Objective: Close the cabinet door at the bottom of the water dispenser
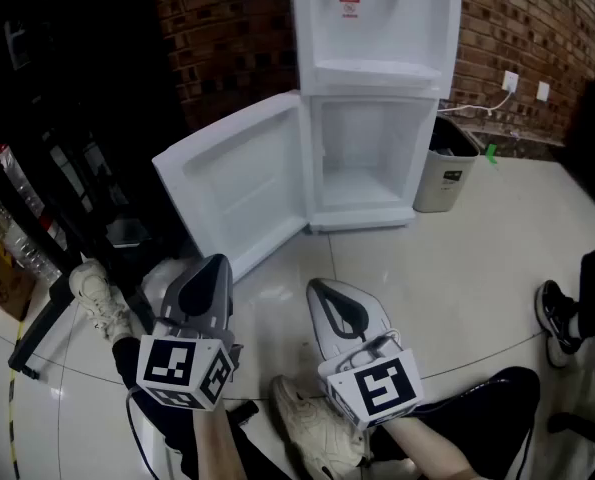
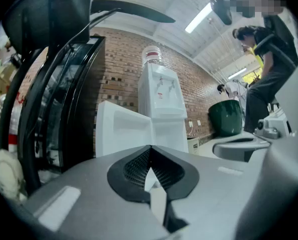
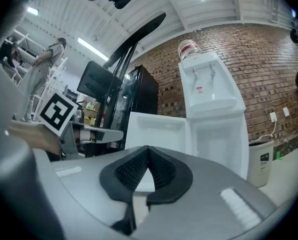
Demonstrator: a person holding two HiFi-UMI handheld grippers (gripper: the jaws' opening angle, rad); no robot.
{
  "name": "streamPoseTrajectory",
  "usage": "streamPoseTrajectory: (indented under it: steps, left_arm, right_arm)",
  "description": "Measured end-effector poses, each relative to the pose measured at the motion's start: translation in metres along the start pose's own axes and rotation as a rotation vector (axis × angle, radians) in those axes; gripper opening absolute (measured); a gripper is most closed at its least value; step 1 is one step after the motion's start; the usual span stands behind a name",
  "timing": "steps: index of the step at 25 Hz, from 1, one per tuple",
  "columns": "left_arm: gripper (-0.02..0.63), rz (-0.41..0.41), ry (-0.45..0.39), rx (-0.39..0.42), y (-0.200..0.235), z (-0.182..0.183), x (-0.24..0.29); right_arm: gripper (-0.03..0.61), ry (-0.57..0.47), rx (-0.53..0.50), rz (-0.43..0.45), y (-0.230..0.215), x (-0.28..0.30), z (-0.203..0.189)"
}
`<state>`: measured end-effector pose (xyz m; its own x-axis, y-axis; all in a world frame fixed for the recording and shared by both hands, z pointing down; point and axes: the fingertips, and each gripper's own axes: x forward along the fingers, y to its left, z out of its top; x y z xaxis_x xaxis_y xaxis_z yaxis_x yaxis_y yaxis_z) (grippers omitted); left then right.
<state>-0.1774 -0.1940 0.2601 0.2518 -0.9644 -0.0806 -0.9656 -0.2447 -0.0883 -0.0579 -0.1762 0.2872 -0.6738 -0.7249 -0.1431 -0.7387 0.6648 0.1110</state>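
Observation:
A white water dispenser [image 1: 377, 28] stands against the brick wall, its bottom cabinet [image 1: 365, 163] empty. The white cabinet door [image 1: 242, 183] hangs wide open, swung out to the left on its hinge. Both grippers are held low over the floor, well short of the door and touching nothing. My left gripper [image 1: 209, 264] is shut and empty, its tips meeting [image 2: 149, 146]. My right gripper [image 1: 322, 286] is also shut and empty [image 3: 147, 147]. The door [image 3: 154, 131] and cabinet [image 3: 216, 144] lie ahead in the right gripper view, and the door [image 2: 121, 131] in the left gripper view.
A grey waste bin [image 1: 449, 166] stands right of the dispenser, by a wall socket [image 1: 510, 81]. A dark glass-fronted cabinet [image 1: 57, 118] fills the left side. Shoes [image 1: 312, 423] lie on the floor at my feet. Another person stands at the right [image 2: 266, 69].

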Motion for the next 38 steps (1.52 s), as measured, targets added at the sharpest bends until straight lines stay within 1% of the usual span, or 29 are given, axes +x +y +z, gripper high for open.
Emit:
streamPoseTrajectory:
  steps: [3, 4, 5, 6, 8, 9, 10, 13, 15, 16, 17, 19, 21, 23, 25, 27, 29, 33, 38]
  left_arm:
    - [0.015, -0.014, 0.037, 0.179, 0.004, -0.002, -0.015]
    - [0.015, -0.018, 0.038, 0.223, 0.006, -0.002, -0.021]
    - [0.017, -0.015, 0.031, 0.233, 0.011, -0.002, -0.026]
    - [0.017, -0.002, 0.017, 0.197, 0.019, -0.003, -0.032]
    - [0.017, 0.039, -0.028, 0.049, 0.04, -0.007, -0.04]
    - [0.017, 0.055, -0.047, -0.007, 0.05, -0.009, -0.042]
    - [0.017, 0.065, -0.053, -0.032, 0.057, -0.01, -0.043]
    - [0.017, 0.096, -0.011, -0.02, 0.077, -0.018, -0.047]
    - [0.017, 0.108, 0.01, -0.031, 0.083, -0.021, -0.048]
    - [0.017, 0.11, 0.012, -0.038, 0.084, -0.022, -0.048]
    - [0.017, 0.113, 0.009, -0.045, 0.085, -0.022, -0.049]
    - [0.017, 0.132, -0.004, -0.073, 0.089, -0.021, -0.052]
    - [0.017, 0.153, -0.029, -0.116, 0.096, -0.02, -0.055]
    - [0.017, 0.165, -0.05, -0.153, 0.1, -0.02, -0.059]
    - [0.017, 0.17, -0.046, -0.174, 0.101, -0.023, -0.059]
    - [0.013, 0.173, -0.017, -0.184, 0.101, -0.028, -0.056]
    - [0.014, 0.174, -0.009, -0.192, 0.104, -0.029, -0.053]
    - [0.014, 0.177, -0.041, -0.203, 0.11, -0.024, -0.051]
    - [0.014, 0.16, -0.014, -0.197, 0.102, -0.028, -0.048]
  right_arm:
    - [0.001, -0.006, 0.008, 0.009, 0.027, 0.024, 0.009]
    - [0.0, -0.009, 0.017, 0.005, 0.034, 0.032, 0.011]
    - [0.0, -0.013, 0.025, 0.001, 0.04, 0.041, 0.012]
    - [0.001, -0.018, 0.028, 0.002, 0.045, 0.052, 0.013]
    - [0.002, -0.021, 0.017, 0.013, 0.055, 0.078, 0.013]
    - [0.001, -0.016, 0.013, 0.017, 0.06, 0.091, 0.011]
    - [0.002, -0.006, 0.015, 0.019, 0.065, 0.104, 0.007]
    - [0.002, 0.027, 0.011, 0.008, 0.081, 0.137, -0.004]
    - [0.002, 0.06, -0.009, 0.022, 0.093, 0.156, -0.01]
    - [0.096, 0.088, -0.004, 0.039, 0.098, 0.164, -0.015]
    - [0.239, 0.117, 0.008, 0.046, 0.101, 0.171, -0.02]
    - [0.23, 0.149, 0.013, 0.011, 0.099, 0.183, -0.029]
    - [0.215, 0.16, -0.018, -0.053, 0.094, 0.194, -0.036]
    - [0.213, 0.168, -0.047, -0.109, 0.091, 0.207, -0.042]
    - [0.213, 0.17, -0.069, -0.155, 0.088, 0.217, -0.047]
    - [0.213, 0.17, -0.068, -0.188, 0.084, 0.224, -0.052]
    - [0.197, 0.169, -0.058, -0.203, 0.081, 0.228, -0.056]
    - [0.193, 0.159, -0.069, -0.19, 0.083, 0.228, -0.055]
    - [0.204, 0.181, -0.084, -0.18, 0.081, 0.208, -0.055]
